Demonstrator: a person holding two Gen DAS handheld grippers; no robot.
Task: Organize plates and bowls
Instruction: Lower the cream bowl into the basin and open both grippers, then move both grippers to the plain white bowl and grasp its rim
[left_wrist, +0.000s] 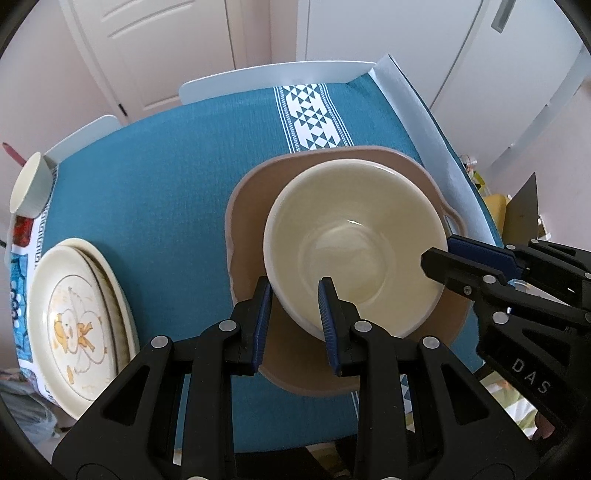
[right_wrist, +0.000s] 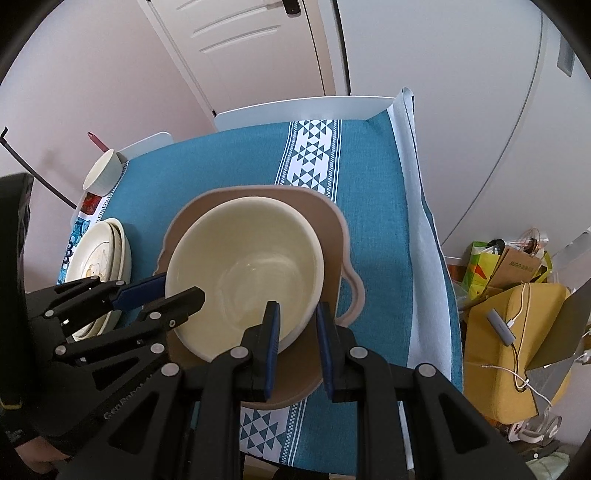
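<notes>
A large cream bowl (left_wrist: 354, 236) (right_wrist: 251, 258) sits over a brown plate (left_wrist: 251, 206) (right_wrist: 328, 221) that has a loop handle, on the teal tablecloth. My left gripper (left_wrist: 295, 325) is shut on the bowl's near rim, one blue pad outside the wall and one inside. In the right wrist view the left gripper (right_wrist: 181, 286) comes in from the left. My right gripper (right_wrist: 297, 343) is shut on the opposite rim in the same way, and the left wrist view shows the right gripper (left_wrist: 437, 251) at the bowl's right side. Whether the bowl rests on the plate I cannot tell.
A stack of cream plates (left_wrist: 74, 317) (right_wrist: 96, 254), the top one with a yellow cartoon print, lies at the table's left edge. A small white cup (left_wrist: 29, 188) (right_wrist: 103, 173) stands at the far left. Right of the table are a yellow box (right_wrist: 498, 332), cables and bags.
</notes>
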